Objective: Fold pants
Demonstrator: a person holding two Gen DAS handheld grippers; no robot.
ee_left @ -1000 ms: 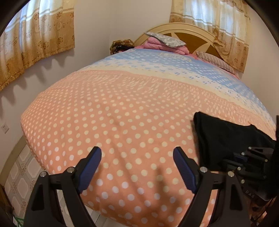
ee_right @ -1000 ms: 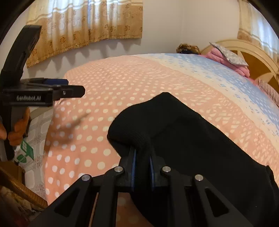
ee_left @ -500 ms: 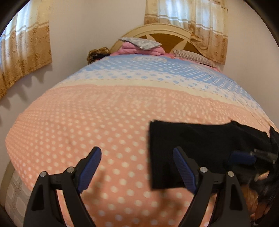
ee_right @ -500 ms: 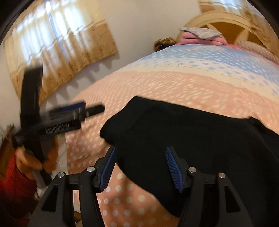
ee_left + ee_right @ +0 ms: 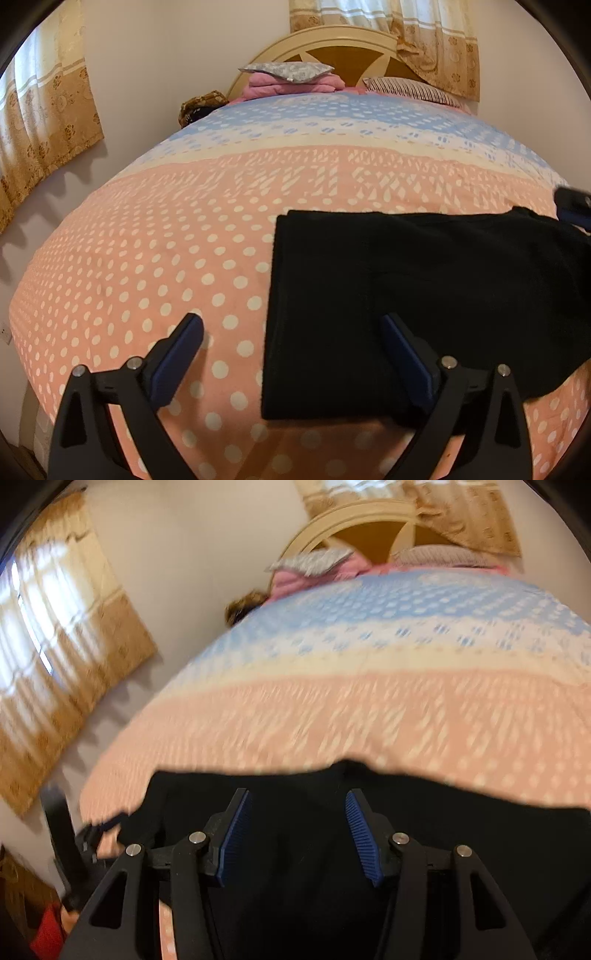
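The black pants (image 5: 406, 295) lie folded flat on the polka-dot bedspread (image 5: 166, 258), with a straight left edge. My left gripper (image 5: 291, 354) is open and empty, just above the bed; its right finger is over the pants' near-left corner and its left finger is over bare bedspread. In the blurred right wrist view the pants (image 5: 295, 867) fill the lower part. My right gripper (image 5: 299, 834) is open and empty above them. A part of the right gripper (image 5: 572, 208) shows at the left wrist view's right edge.
The bedspread turns blue (image 5: 332, 118) toward the wooden headboard (image 5: 343, 48). Pink folded bedding with a grey pillow (image 5: 288, 74) and a striped pillow (image 5: 413, 90) lie at the head. Curtains (image 5: 40, 122) hang on the left wall. The bed's left edge drops to the floor.
My right gripper opened and let go of the pants, which now lie flat. My left gripper moved right and forward, over the pants' left corner. The right wrist camera swung upward and right.
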